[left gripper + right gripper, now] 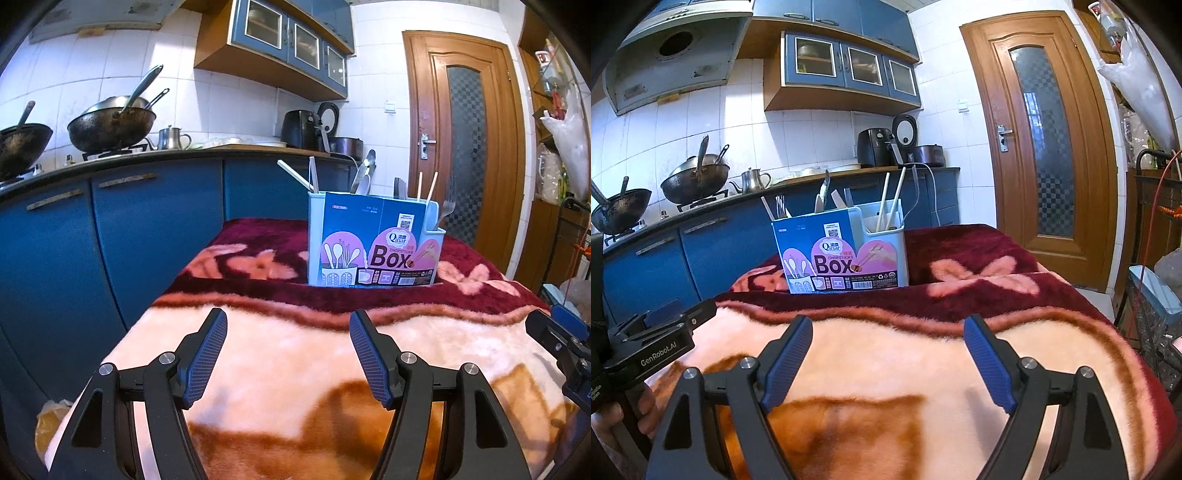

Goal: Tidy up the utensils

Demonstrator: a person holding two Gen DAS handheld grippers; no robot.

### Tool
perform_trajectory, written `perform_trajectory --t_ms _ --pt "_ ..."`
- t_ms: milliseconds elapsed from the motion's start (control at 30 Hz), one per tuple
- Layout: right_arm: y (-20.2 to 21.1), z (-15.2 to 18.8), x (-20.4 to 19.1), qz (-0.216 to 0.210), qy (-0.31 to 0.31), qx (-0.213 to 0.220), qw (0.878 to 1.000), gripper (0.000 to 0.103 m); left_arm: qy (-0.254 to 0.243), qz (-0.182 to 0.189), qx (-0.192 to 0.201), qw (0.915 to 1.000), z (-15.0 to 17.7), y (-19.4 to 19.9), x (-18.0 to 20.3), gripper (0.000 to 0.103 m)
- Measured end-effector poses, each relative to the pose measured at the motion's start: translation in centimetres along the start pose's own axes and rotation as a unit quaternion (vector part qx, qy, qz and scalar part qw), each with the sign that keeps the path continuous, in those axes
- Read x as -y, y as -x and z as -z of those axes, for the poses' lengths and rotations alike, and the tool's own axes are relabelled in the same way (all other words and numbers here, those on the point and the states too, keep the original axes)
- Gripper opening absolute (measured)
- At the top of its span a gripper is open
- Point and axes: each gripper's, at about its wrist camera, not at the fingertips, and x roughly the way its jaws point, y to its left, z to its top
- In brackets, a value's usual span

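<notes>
The kitchen fills the background: blue base cabinets (155, 236) under a dark worktop, white wall tiles, glass-fronted wall cabinets (849, 64) and a wooden door (1041, 144). The range hood (676, 51) shows only in the right wrist view; in the left wrist view it is cut off at the top edge. Two woks (110, 125) sit on the stove, a steel kettle (173, 138) just beside them.

In front, a plush blanket (295, 354) in cream, brown and dark red covers a flat surface; what lies beneath is hidden.

The chopsticks box (373, 243), pale blue with a printed sleeve, stands upright on the blanket's dark red far part. Chopsticks (892, 206), a fork (447, 203) and other handles rise from it; their lower ends are hidden inside.

The left gripper (288, 354) and right gripper (886, 354) hover over the blanket's near cream part, jaws spread, nothing between them. A hand (613, 424), partly cut off, shows only in the right wrist view.
</notes>
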Motion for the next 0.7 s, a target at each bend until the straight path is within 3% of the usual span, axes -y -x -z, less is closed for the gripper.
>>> perform_trajectory --t_ms 700 --pt "0.03 0.01 0.0 0.0 0.001 -0.001 1.0 0.086 -0.001 0.003 0.001 1.0 0.09 0.04 0.13 0.07"
